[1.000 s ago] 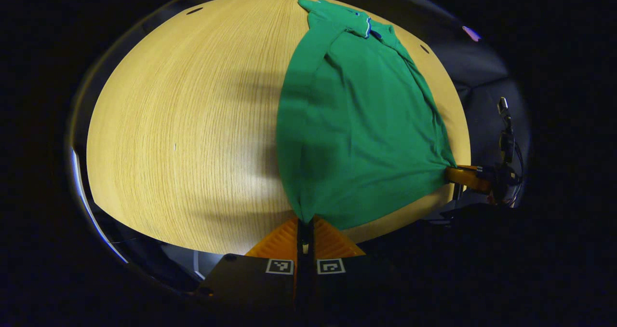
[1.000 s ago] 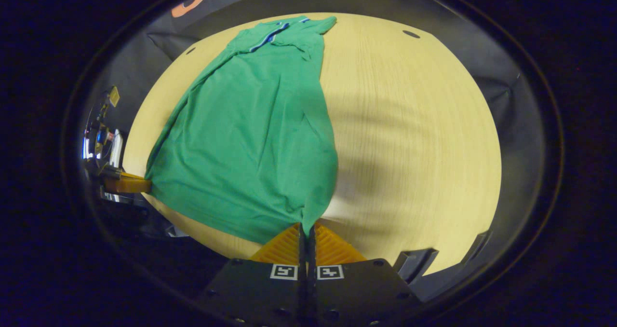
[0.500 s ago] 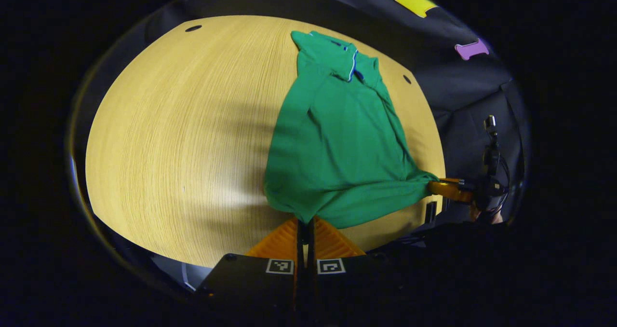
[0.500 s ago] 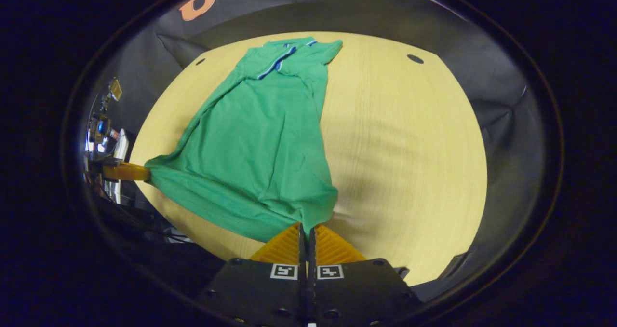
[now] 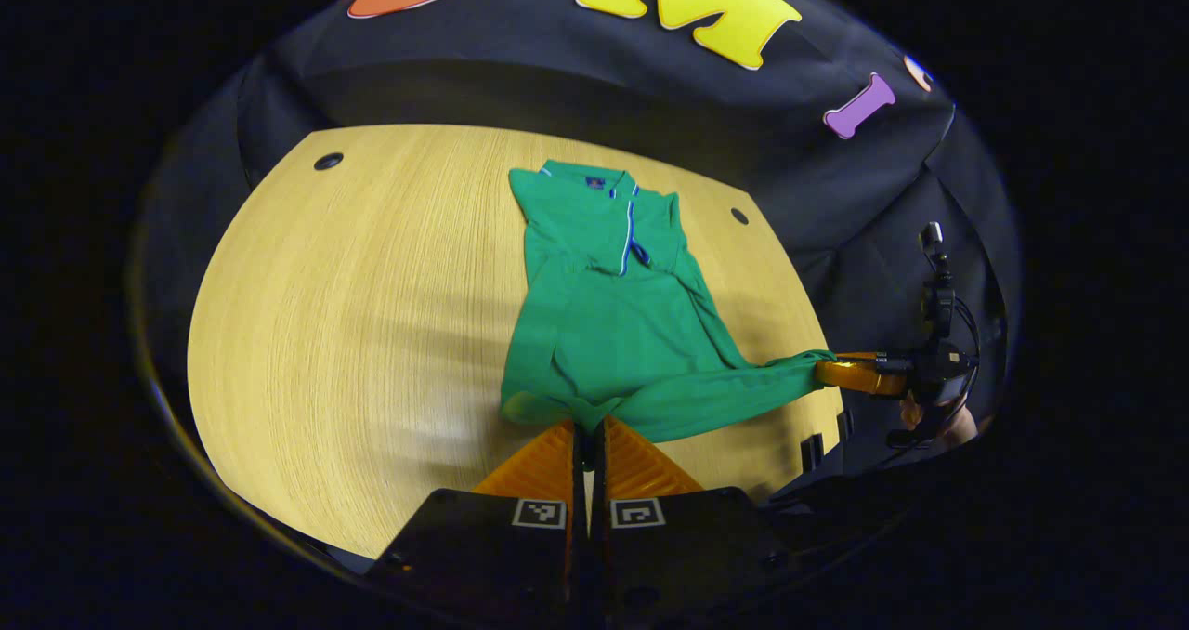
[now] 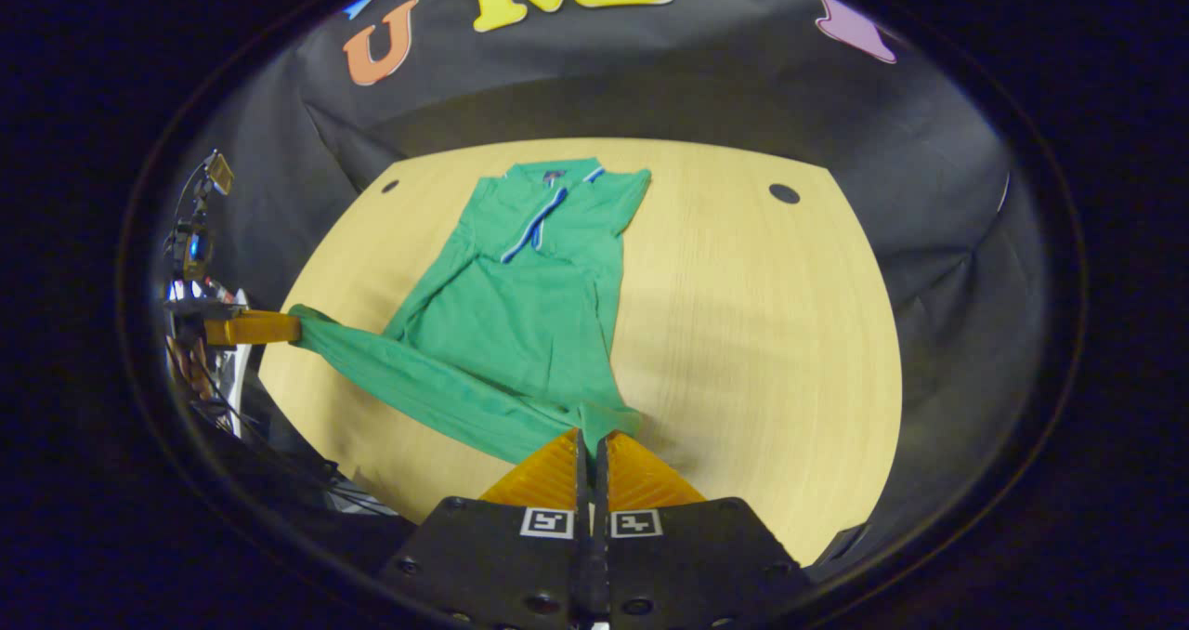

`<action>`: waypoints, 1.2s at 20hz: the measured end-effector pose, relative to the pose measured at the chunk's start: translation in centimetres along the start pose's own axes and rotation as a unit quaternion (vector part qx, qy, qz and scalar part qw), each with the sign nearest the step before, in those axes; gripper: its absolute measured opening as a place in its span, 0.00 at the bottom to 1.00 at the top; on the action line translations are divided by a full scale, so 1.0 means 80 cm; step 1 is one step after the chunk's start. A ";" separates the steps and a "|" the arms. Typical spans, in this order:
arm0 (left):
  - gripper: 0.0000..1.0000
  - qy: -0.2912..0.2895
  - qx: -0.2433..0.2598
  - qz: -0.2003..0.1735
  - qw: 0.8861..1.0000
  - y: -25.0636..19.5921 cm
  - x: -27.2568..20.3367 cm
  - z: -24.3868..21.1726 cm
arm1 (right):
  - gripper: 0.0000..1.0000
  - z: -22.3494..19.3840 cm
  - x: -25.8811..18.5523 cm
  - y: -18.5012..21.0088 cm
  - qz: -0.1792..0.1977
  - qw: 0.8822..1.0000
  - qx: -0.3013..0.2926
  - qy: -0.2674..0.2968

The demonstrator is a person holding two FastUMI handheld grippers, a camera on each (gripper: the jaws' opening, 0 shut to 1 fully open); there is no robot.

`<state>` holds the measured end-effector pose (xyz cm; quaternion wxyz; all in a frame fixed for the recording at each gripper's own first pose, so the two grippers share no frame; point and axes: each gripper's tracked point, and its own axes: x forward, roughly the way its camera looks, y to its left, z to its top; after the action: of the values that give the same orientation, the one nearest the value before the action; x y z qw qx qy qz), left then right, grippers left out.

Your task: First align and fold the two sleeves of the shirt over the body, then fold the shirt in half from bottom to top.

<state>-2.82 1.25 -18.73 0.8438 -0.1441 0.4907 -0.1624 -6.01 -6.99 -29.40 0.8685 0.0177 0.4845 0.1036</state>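
Left gripper (image 5: 587,430) and right gripper (image 6: 591,444) each pinching hem corner of green polo shirt (image 5: 618,314) (sleeves already folded). Collar lying at 12 o'clock on wooden table (image 5: 353,314), long axis running straight ahead.

left hand-held gripper (image 5: 587,439): ribbed wedge fingers | black body, two square black-and-white markers | right hand-held gripper (image 6: 589,446): same, round screws

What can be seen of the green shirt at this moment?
The green shirt is a soft knit polo with a collar and a placket edged in light trim. Its collar end lies flat on the wooden table, toward the wall. Its bottom hem is lifted and stretched between the left gripper and the right gripper, each shut on a hem corner.
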 end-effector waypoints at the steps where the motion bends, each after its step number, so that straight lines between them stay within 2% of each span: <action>1: 0.04 -0.011 0.001 0.001 1.000 0.003 0.002 0.012 | 0.00 0.015 -0.004 -0.003 -0.006 1.000 0.001 -0.013; 3: 0.04 -0.043 0.006 0.002 0.999 0.006 0.007 0.035 | 0.02 0.047 -0.009 -0.006 -0.016 0.999 -0.002 -0.043; 8: 0.04 -0.107 0.025 0.007 0.994 -0.001 0.002 0.122 | 0.00 0.124 -0.015 -0.004 -0.026 0.994 0.003 -0.102; 13: 0.03 -0.140 0.030 0.012 0.990 0.009 0.013 0.185 | 0.00 0.203 -0.015 -0.008 -0.039 0.988 0.004 -0.146; 16: 0.03 -0.158 0.025 0.015 0.987 0.019 0.029 0.225 | 0.02 0.247 -0.001 -0.008 -0.042 0.986 0.008 -0.163; 19: 0.03 -0.180 0.017 0.020 0.983 0.030 0.051 0.264 | 0.00 0.278 0.018 -0.012 -0.047 0.984 0.007 -0.170; 24: 0.03 -0.207 0.026 0.050 0.977 0.053 0.102 0.315 | 0.00 0.331 0.070 -0.016 -0.053 0.982 0.014 -0.178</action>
<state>23.59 3.82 -14.76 0.9375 -0.1280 0.3080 -0.0998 19.43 -5.28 -20.19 0.9448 0.0222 0.3237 0.0454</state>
